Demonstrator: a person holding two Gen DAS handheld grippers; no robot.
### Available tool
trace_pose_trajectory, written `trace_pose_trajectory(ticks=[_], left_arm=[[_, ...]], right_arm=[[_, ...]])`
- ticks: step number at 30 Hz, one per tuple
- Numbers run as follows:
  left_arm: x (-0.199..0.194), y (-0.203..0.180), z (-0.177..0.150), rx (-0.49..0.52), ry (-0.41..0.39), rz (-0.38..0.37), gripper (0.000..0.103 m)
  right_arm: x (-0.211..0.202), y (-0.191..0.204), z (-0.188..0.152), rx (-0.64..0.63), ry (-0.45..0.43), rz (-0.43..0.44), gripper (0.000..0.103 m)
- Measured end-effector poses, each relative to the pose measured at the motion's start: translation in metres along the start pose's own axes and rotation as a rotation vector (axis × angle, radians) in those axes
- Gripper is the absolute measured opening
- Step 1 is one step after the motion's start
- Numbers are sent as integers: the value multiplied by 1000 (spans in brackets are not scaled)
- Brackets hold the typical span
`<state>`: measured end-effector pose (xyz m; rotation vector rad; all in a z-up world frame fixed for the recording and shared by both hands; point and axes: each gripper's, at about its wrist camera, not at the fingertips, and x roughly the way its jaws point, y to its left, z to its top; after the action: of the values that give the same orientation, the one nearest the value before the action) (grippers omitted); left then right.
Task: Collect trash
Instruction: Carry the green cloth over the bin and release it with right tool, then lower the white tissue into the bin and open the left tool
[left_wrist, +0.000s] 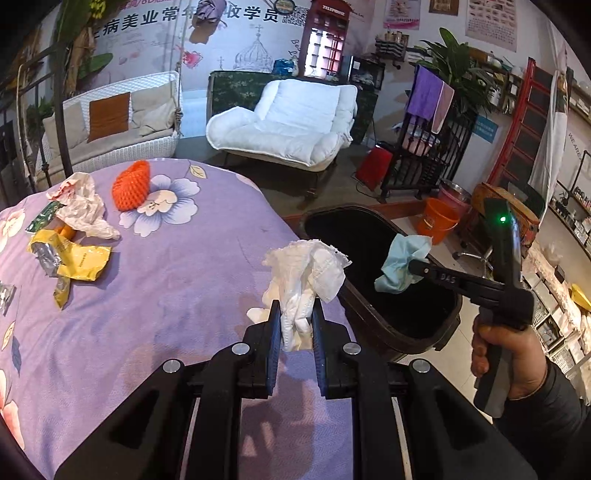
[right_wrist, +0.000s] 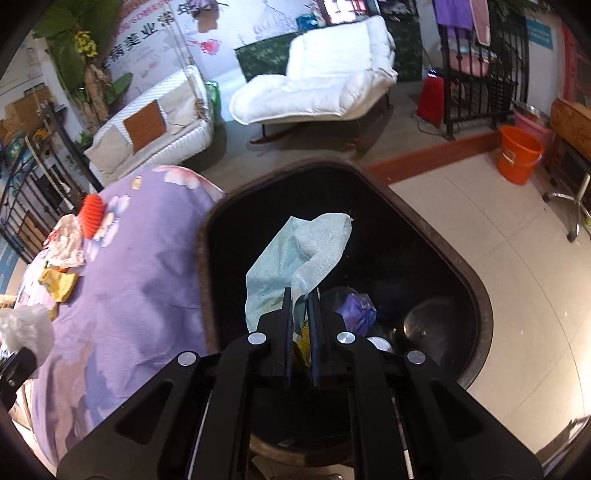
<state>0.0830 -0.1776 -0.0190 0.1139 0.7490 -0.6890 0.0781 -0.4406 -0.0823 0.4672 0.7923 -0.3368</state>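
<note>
From the left wrist, the left gripper pinches a crumpled white tissue between its two fingers, the paper bunching up above the tips over the edge of a table draped in a purple flowered cloth. Farther back on the cloth lie more scraps: an orange foam fruit net, a crumpled white and red wrapper, a yellow foil packet and a small green packet, all near one another at the far left. Just beside the table's right edge stands a dark bin with its mouth open. The right gripper, held by a hand in a dark sleeve, reaches in from the right and grips a pale blue tissue above the bin's opening. An orange bucket sits on the floor behind the bin. From the right wrist, the right gripper has its fingers pressed nearly together on the pale blue tissue, which fans upward over the dark bin; inside the bin a purple wad and some shiny rounded rubbish show. The purple flowered cloth lies to the left, touching the bin's rim, with the orange foam fruit net far back on it, and the orange bucket stands on the tiles at upper right
</note>
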Motion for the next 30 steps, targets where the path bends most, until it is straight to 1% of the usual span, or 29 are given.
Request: trace_pose_trajectory(ticks=[1,2,3,4,5,6,10,14,18,23,30], left_arm=[[2,-2,0,4,3,-2,17],[3,-4,0,6,7,-6,17],[5,-7,0,7,10,-9,17],[7,-9,0,7,16,-15,17],[9,-10,1,8,21,-20,17],[11,-12,1,10,25,-23,17],[20,-20,4,16,47,-47,17],[31,-32,8,30,69,-82,17],[46,-44,14,43,94,-119,17],[63,-62,25,68,111,-150,17],[89,-89,37,109,152,-192,17]], right_arm=[[4,-1,-1,9,8,-8,9],[9,-3,-2,17,22,-14,15],[12,-5,-4,28,34,-12,28],[14,-7,-4,40,38,-8,39],[15,-9,-6,55,32,-5,58],[13,-10,-7,63,19,-7,64],[5,-11,-7,65,-6,-15,65],[-12,-16,-5,88,-52,-26,74],[-26,-26,-2,112,-85,-37,77],[-38,-42,0,144,-110,-65,79],[-45,-66,0,192,-121,-96,80]])
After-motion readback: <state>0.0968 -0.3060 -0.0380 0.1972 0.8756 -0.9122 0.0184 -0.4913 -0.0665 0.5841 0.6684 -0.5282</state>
